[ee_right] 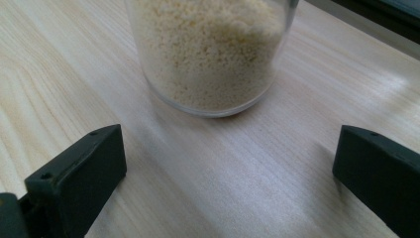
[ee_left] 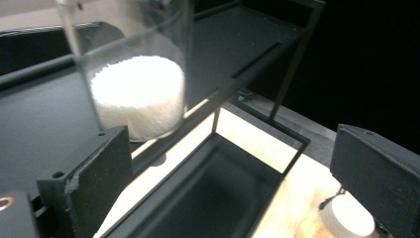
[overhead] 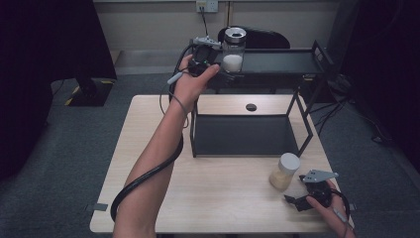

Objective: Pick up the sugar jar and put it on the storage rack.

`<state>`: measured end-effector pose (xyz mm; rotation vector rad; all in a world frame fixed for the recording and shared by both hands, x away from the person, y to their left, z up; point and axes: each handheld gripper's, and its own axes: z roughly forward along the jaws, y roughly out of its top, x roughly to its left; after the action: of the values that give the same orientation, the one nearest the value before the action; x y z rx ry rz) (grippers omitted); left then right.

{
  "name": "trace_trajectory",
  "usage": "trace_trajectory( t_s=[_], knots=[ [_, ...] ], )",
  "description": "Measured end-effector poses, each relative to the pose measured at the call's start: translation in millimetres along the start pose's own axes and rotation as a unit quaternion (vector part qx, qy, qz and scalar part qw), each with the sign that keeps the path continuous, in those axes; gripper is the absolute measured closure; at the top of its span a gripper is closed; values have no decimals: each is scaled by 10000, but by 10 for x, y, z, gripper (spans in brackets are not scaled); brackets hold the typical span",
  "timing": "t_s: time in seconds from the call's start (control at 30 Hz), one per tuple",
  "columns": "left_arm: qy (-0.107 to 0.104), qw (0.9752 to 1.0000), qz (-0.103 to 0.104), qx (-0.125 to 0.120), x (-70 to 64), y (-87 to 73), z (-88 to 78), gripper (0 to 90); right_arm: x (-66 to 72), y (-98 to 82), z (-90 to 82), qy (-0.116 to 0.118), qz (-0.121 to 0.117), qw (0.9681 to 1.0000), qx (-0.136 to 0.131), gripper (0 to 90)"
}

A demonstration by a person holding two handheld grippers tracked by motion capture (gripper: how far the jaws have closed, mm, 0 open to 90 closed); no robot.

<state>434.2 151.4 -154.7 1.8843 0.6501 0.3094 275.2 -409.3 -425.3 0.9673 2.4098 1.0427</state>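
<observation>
Two jars, both upright. The clear glass jar of white grains (overhead: 234,49) stands on the top shelf of the black metal two-tier rack (overhead: 277,62), just ahead of the left gripper (overhead: 218,67), whose jaws are spread with nothing between them. The white-lidded clear jar of beige grains (overhead: 284,171) stands on the pale wooden table (overhead: 213,188), just beyond the right gripper (overhead: 297,196), its jaws likewise spread apart and holding nothing.
</observation>
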Motion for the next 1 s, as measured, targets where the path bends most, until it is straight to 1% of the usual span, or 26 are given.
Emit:
trace_trajectory(
  t_s=[0.27,0.33,0.4,0.43,0.5,0.53,0.63,0.67,0.77,0.83,0.9,1.0],
  knots=[
    [-222,9997,85,37,8,-156,75,22,3,-1,2,-5,3,10000,-7,0],
    [-242,9997,56,43,8,-213,99,22,4,-1,3,-5,4,10000,-7,0],
    [-270,9996,109,72,4,-258,124,22,4,-1,3,-4,4,10000,-7,0],
    [-283,9995,95,71,3,-284,136,22,4,-1,3,-5,3,10000,-8,0],
    [-386,9992,89,79,22,-330,164,22,5,0,3,-5,5,10000,-7,0],
    [-384,9992,101,87,15,-350,174,22,5,0,3,-5,5,10000,-8,0],
    [-478,9988,98,60,26,-418,204,22,6,0,3,-6,10,10000,-6,0],
    [-513,9986,130,74,26,-440,217,22,6,1,3,-7,11,10000,-5,0],
    [-574,9982,151,97,20,-499,247,22,6,0,4,-7,5,10000,-7,0],
    [-574,9982,150,118,13,-534,264,22,7,0,5,-8,7,10000,-8,0],
    [-601,9981,122,118,14,-585,286,22,8,1,5,-8,9,10000,-8,0],
    [-638,9977,178,155,0,-634,314,23,10,3,5,-7,18,10000,-2,0]
  ],
)
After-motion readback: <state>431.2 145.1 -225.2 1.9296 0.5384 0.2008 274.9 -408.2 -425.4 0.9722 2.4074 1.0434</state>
